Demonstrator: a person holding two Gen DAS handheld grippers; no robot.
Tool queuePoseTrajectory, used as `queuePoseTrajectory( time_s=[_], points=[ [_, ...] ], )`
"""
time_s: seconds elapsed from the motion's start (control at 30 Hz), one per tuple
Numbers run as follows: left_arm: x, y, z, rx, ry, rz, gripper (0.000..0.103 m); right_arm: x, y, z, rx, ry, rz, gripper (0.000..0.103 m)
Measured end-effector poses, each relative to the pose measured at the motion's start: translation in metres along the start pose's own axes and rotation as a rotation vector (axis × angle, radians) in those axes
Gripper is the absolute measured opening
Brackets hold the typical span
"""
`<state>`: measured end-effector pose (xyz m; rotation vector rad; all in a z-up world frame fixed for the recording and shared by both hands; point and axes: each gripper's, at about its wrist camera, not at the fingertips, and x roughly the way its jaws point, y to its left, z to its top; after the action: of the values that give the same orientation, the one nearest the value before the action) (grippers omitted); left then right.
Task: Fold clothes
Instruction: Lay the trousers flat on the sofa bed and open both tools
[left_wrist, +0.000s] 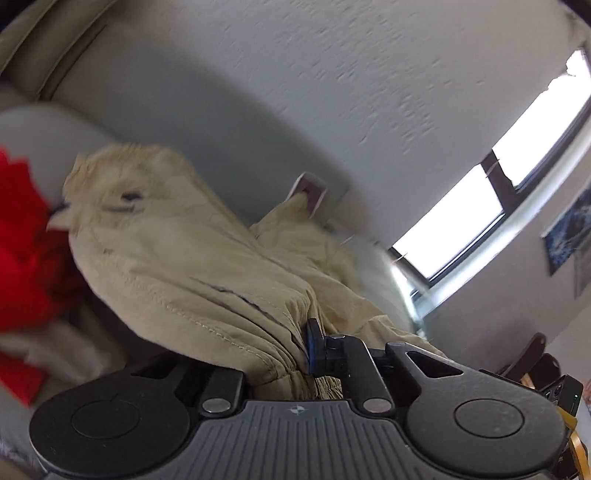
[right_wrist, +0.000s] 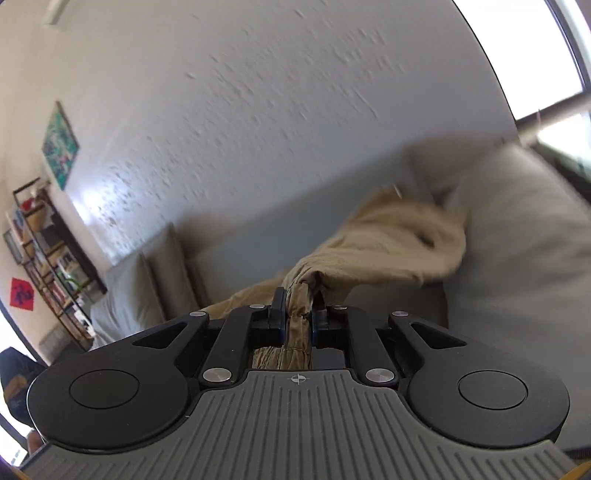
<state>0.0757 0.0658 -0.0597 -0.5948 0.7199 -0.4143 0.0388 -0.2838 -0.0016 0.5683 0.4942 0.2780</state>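
Note:
A tan garment (left_wrist: 177, 266) with stitched seams and a gathered edge hangs in front of a grey sofa. My left gripper (left_wrist: 299, 350) is shut on a bunched part of its edge; the cloth drapes over the left finger and hides it, only the right pad (left_wrist: 314, 347) shows. In the right wrist view the same tan garment (right_wrist: 388, 243) stretches away toward the sofa's cushions. My right gripper (right_wrist: 298, 314) is shut on a gathered fold of it, pinched between both pads. Both views are blurred by motion.
A red cloth (left_wrist: 26, 240) lies on the sofa at the left, next to a pale one. Grey sofa cushions (right_wrist: 524, 236) stand at the right, more cushions (right_wrist: 147, 280) at the left. A shelf unit (right_wrist: 48, 258) stands by the wall. Windows (left_wrist: 480, 206) are at the right.

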Motion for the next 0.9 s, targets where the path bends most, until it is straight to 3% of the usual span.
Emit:
queuePoseTrajectory(
  time_s=[0.1, 0.2, 0.33, 0.47, 0.63, 0.77, 0.83, 0.87, 0.9],
  points=[
    [0.028, 0.032, -0.036, -0.045, 0.110, 0.108, 0.010, 0.043, -0.059, -0.070, 0.132, 0.187, -0.126, 0.012],
    [0.032, 0.041, -0.040, -0.058, 0.125, 0.128, 0.010, 0.057, -0.086, -0.114, 0.191, 0.283, -0.218, 0.012],
    [0.039, 0.041, -0.031, -0.057, 0.152, 0.142, 0.010, 0.060, -0.081, -0.121, 0.181, 0.302, -0.250, 0.012],
    [0.044, 0.036, -0.048, -0.010, 0.224, 0.239, 0.011, 0.069, -0.079, -0.124, 0.206, 0.339, -0.288, 0.012],
    [0.029, 0.036, -0.062, 0.009, 0.245, 0.273, 0.013, 0.058, -0.076, -0.130, 0.215, 0.365, -0.345, 0.012],
    [0.027, 0.034, -0.065, 0.018, 0.251, 0.341, 0.033, 0.057, -0.067, -0.133, 0.133, 0.378, -0.375, 0.018],
    [0.016, 0.025, -0.065, 0.052, 0.244, 0.353, 0.039, 0.055, -0.067, -0.130, 0.111, 0.403, -0.386, 0.030],
    [0.008, 0.019, -0.065, 0.071, 0.245, 0.359, 0.048, 0.052, -0.065, -0.126, 0.104, 0.408, -0.391, 0.033],
    [0.001, 0.014, -0.065, 0.090, 0.245, 0.366, 0.055, 0.048, -0.062, -0.123, 0.096, 0.412, -0.394, 0.043]
  ],
)
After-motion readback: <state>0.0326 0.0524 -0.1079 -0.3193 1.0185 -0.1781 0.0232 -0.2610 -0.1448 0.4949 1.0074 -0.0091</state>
